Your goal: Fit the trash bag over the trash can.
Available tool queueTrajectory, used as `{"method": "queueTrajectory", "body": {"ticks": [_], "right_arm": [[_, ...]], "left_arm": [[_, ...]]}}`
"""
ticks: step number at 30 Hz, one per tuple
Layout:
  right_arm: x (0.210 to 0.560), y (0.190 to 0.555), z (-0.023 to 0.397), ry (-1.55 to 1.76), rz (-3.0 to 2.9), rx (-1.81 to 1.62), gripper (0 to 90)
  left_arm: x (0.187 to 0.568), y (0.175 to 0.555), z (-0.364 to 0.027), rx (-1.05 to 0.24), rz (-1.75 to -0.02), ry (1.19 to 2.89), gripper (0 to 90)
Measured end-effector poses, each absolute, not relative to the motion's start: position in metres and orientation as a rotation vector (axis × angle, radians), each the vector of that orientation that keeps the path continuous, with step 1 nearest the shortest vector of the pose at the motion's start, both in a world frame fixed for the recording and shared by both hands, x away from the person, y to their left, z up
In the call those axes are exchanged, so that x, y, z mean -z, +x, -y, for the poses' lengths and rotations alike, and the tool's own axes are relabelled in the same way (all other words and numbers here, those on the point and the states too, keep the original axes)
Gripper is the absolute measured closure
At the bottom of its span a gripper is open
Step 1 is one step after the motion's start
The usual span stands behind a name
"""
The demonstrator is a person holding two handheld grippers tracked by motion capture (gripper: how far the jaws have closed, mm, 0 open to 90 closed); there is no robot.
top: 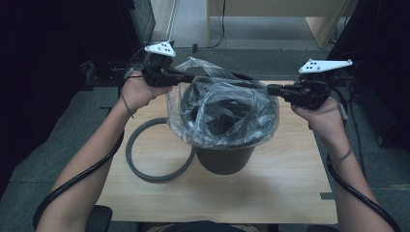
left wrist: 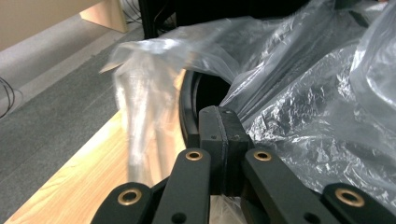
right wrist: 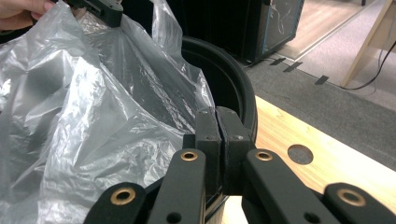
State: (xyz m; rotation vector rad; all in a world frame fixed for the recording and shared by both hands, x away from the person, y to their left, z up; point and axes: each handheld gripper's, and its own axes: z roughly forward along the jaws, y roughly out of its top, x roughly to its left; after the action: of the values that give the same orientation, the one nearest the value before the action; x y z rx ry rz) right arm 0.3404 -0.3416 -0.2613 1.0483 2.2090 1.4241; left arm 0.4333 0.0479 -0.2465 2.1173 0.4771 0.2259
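A dark round bin (top: pixel 225 162) stands mid-table with a clear plastic bag (top: pixel 227 106) draped in and over its mouth. My left gripper (top: pixel 186 77) reaches level to the bag's left edge, jaws shut and pinching the film, which stands up in a peak there. From the other side, my right gripper (top: pixel 270 89) is shut on the bag's right edge at the rim. In the left gripper view the closed jaws (left wrist: pixel 219 123) meet against the bin's rim (left wrist: pixel 187 107), bag (left wrist: pixel 303 107) beside them. The right gripper view has its shut jaws (right wrist: pixel 218 122) at the rim (right wrist: pixel 231 74), bag (right wrist: pixel 93 121) to the left.
A loose grey ring (top: pixel 145 171) lies flat on the wooden table (top: pixel 270 193), touching the bin's left side. The table has a small round hole (right wrist: pixel 300 154) near its right side. Grey carpet surrounds the table, with dark cabinets and pale wooden furniture beyond.
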Motion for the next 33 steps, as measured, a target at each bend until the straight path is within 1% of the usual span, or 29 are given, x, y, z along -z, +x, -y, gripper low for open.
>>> {"method": "queueTrajectory", "body": {"ticks": [12,21,33], "right_arm": [[0.273,0.352,0.342,1.096,-2.158,-1.37,90.0],[0.276,0.354,0.34,1.081,-2.101,-1.324,90.0],[0.282,0.359,0.338,1.098,-2.009,-1.333,90.0]], "left_arm": [[0.261,0.448,-0.04,-0.24,-0.511,2.087,90.0],[0.265,0.451,-0.042,-0.282,-0.514,2.062,90.0],[0.269,0.456,-0.042,-0.258,-0.541,2.048,90.0]]}}
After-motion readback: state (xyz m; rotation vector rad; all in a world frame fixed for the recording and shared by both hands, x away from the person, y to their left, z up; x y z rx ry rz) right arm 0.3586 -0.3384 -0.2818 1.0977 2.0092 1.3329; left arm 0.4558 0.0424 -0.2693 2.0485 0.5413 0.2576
